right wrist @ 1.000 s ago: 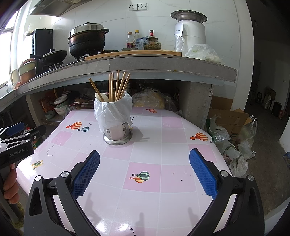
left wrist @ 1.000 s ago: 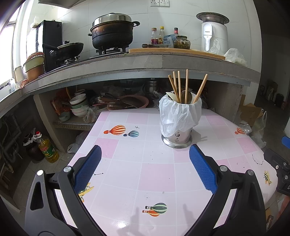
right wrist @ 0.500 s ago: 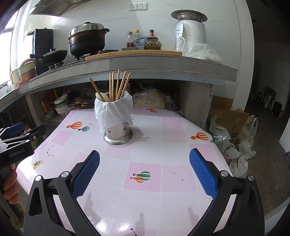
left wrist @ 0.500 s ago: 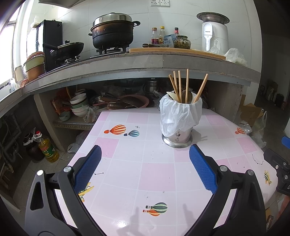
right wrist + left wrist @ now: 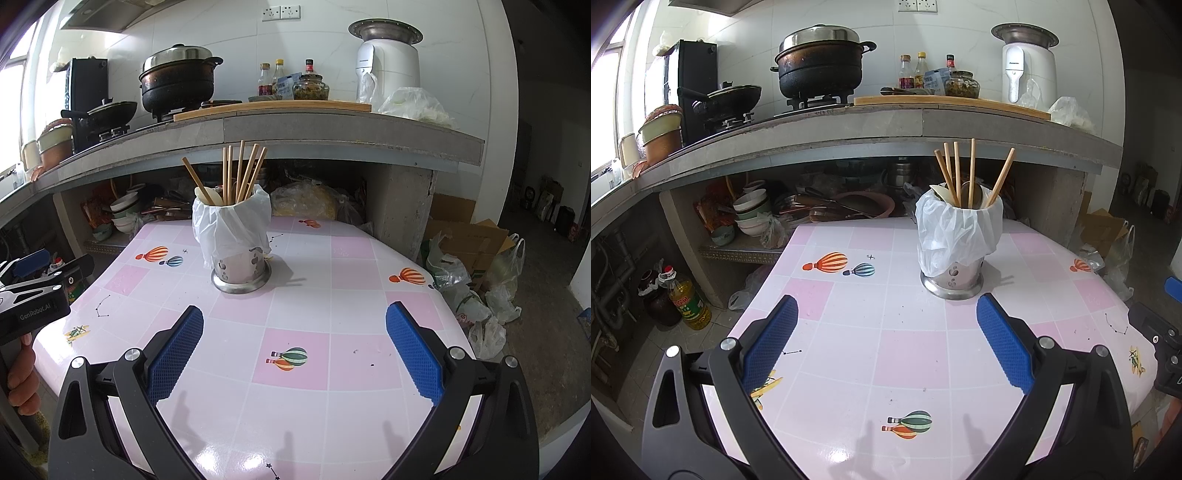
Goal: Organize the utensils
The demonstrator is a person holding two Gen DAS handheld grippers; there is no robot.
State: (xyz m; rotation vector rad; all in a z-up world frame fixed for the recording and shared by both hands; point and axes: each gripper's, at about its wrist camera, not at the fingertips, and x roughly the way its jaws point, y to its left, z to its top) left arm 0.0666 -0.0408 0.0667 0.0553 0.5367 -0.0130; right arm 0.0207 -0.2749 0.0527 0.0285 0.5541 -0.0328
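Observation:
A steel utensil holder [image 5: 957,280] [image 5: 241,271] lined with a white plastic bag stands on the pink-and-white table [image 5: 886,362] [image 5: 332,295]. Several wooden chopsticks [image 5: 955,171] [image 5: 242,171] and spoons stick up out of it. My left gripper [image 5: 886,321] hovers open above the table's near edge, holding nothing, with the holder ahead and slightly right. My right gripper [image 5: 294,332] is also open with nothing between its pads, and the holder is ahead to its left. The left gripper's body shows at the left edge of the right wrist view, with a person's hand [image 5: 22,380] on its handle.
A concrete counter [image 5: 886,129] overhangs the table's far side, with a black pot [image 5: 820,66], wok, bottles and a white appliance [image 5: 1027,70] on it. Bowls and pans fill the shelf beneath. An oil bottle [image 5: 689,299] stands on the floor left; bags and cardboard [image 5: 476,280] lie right.

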